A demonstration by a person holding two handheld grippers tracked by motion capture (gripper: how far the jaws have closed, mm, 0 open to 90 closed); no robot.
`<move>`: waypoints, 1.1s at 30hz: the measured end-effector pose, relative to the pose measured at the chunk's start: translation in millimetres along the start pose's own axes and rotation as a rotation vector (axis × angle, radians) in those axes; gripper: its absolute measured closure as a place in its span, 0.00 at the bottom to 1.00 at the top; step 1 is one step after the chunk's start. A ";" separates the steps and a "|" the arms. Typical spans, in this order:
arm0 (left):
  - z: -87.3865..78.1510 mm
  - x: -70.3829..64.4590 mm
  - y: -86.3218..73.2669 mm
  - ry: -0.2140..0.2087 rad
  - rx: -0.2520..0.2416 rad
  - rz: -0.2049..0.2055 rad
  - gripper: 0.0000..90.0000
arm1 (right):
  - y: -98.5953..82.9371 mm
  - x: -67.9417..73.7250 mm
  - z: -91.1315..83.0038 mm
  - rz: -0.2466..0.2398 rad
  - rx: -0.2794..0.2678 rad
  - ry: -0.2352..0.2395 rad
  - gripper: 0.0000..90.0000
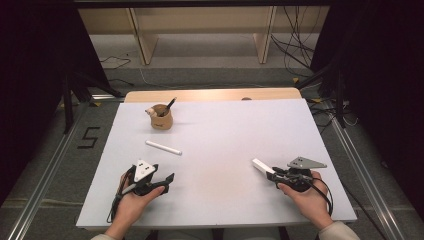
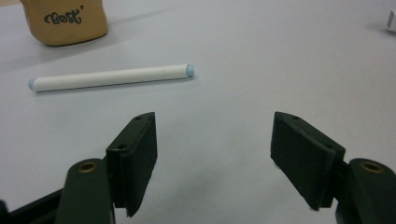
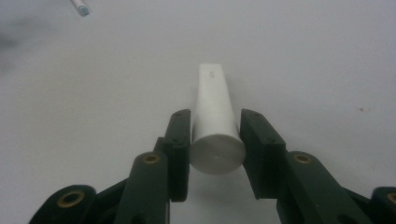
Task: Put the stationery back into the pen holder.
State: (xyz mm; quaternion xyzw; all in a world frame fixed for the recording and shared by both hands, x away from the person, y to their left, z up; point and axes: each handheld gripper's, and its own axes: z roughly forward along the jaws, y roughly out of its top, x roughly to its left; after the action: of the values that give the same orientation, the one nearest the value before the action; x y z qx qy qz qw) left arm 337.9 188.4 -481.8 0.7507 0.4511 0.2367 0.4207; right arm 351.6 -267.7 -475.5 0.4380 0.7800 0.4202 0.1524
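- My left gripper (image 1: 165,181) sits at the lower left of the high view, jaws spread wide, holding and touching nothing; in the left gripper view the bare table (image 2: 243,56) lies between them.
- Above it in the high view, left of centre, a white marker (image 1: 163,147) lies flat on the table, clear of my left jaws. It has pale blue ends.
- A tan cup (image 1: 161,117) stands upright in the upper left of the high view, beyond the marker, with a dark pen (image 1: 169,105) leaning inside.
- My right gripper (image 1: 272,173) sits at the lower right, jaws pinching a white tube (image 3: 215,116) by its near end.
- The tube is a plain white cylinder; its free end points up-left in the high view.
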 end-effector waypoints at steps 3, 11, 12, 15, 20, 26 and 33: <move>0.1 -1.4 0.6 -0.006 -0.005 0.011 0.35 | 0.9 1.8 0.1 -0.006 0.002 0.020 0.73; 2.7 -18.3 4.9 -0.124 -0.017 0.049 0.35 | 6.4 17.9 3.9 -0.060 0.010 0.113 0.73; 3.1 -22.1 6.2 -0.142 -0.019 0.066 0.35 | 7.8 21.1 4.1 -0.066 0.004 0.124 0.73; 4.3 -32.7 9.1 -0.209 -0.021 0.097 0.35 | 13.1 30.6 5.6 -0.091 -0.006 0.163 0.73; 8.5 -46.5 12.0 -0.287 -0.015 0.157 0.35 | 19.8 45.8 11.4 -0.131 -0.002 0.245 0.73; 15.0 -56.6 12.6 -0.364 0.009 0.231 0.33 | 23.7 61.8 20.9 -0.185 0.027 0.322 0.73; 21.3 -62.3 15.2 -0.449 0.048 0.303 0.31 | 28.5 78.7 33.3 -0.252 0.066 0.420 0.73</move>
State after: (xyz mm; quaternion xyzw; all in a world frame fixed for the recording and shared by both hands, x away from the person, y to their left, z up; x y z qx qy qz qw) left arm 330.9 121.3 -478.8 0.8529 0.2346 0.1139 0.4522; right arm 342.8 -178.9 -462.8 0.2448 0.8563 0.4542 0.0236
